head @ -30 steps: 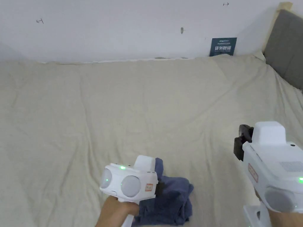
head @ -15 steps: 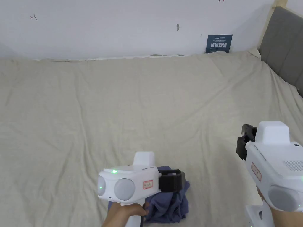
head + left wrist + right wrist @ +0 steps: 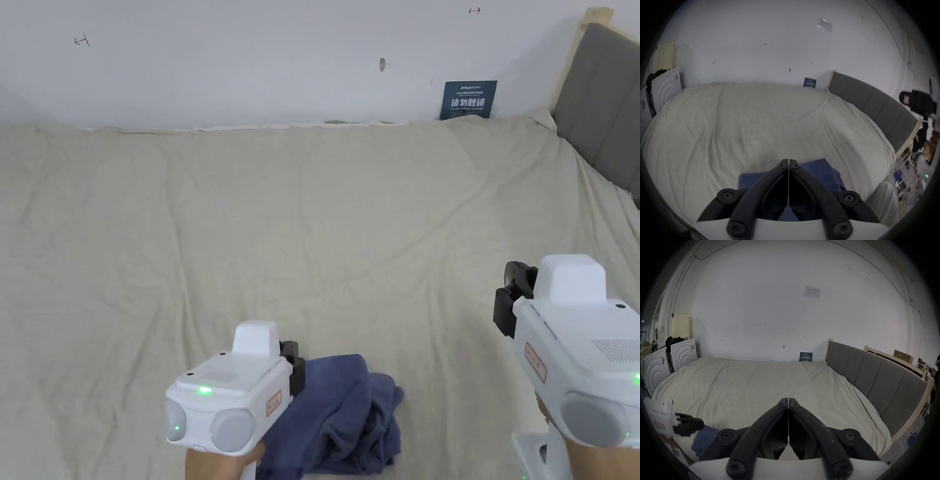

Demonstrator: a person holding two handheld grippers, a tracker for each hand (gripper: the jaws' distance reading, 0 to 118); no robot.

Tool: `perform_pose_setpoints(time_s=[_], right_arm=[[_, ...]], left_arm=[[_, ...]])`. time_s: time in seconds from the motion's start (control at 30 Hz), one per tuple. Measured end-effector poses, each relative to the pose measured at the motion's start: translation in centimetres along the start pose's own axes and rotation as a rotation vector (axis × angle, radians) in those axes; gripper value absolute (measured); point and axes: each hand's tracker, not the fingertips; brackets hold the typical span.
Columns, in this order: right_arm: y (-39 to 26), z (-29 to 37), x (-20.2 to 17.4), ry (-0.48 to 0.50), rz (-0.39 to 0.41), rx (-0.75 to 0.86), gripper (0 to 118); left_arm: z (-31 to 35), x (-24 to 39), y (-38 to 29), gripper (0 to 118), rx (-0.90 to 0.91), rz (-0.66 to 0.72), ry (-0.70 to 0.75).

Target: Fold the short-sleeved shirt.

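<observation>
Claws, left (image 3: 788, 160) and right (image 3: 788, 399), closed empty over blue shirt (image 3: 340, 412); wall sign (image 3: 469, 99) lettering unreadable

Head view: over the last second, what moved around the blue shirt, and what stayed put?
The left gripper swung off the blue shirt toward the person's left; it had been turned across the shirt, and now it points up the bed, jaws closed with nothing between them. More of the shirt shows, still bunched near the bed's front edge. The right gripper stayed in place, shut and empty.
</observation>
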Motion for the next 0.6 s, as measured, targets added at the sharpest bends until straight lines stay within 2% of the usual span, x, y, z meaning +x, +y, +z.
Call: perform_pose_setpoints(time_s=[0.3, 0.47, 0.6], right_arm=[[-0.5, -0.4, 1.3, -0.017, -0.009, -0.010, 2], [-0.8, -0.8, 1.8, -0.020, -0.020, -0.019, 3], [-0.7, -0.7, 2.0, -0.013, -0.021, -0.012, 2]], left_arm=[[-4.3, 6.6, -4.1, 0, -0.165, -0.097, -0.154], [-7.0, 9.0, -6.9, 0, -0.198, -0.135, -0.130], [-7.2, 9.2, -7.2, 0, -0.173, -0.091, -0.102]])
